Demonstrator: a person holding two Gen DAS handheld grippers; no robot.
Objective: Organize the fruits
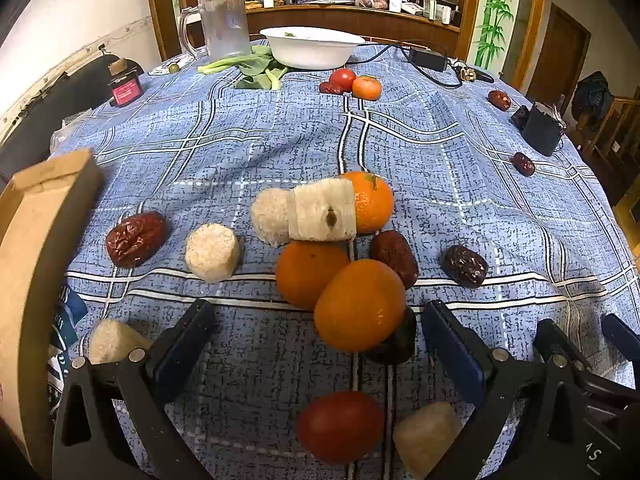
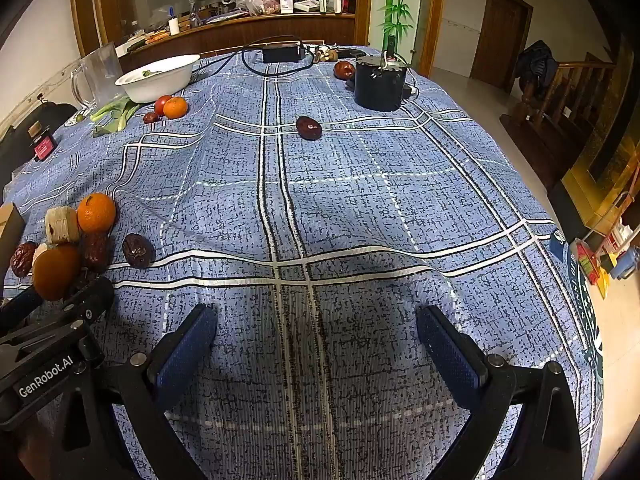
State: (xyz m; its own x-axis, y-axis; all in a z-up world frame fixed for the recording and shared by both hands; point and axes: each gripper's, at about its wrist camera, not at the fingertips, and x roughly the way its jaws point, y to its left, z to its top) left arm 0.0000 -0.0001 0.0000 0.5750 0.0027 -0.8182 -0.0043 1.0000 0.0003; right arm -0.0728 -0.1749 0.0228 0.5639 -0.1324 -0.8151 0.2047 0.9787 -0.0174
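Note:
In the left wrist view my left gripper (image 1: 316,320) is open over a cluster of fruit on the blue plaid cloth. An orange (image 1: 359,305) sits just beyond the fingertips, with two more oranges (image 1: 310,273) behind it, red dates (image 1: 135,238) and pale sugarcane chunks (image 1: 212,252) around. A tomato (image 1: 340,426) lies between the jaws, untouched. In the right wrist view my right gripper (image 2: 316,332) is open and empty over bare cloth. The cluster (image 2: 60,248) lies to its left. A lone date (image 2: 308,128) lies ahead.
A white bowl (image 1: 312,46), greens (image 1: 256,68), a clear pitcher (image 1: 222,24), a tomato with an orange (image 1: 356,82) stand at the far side. A black canister (image 2: 379,84) and cable sit far right. A cardboard box (image 1: 36,240) is left.

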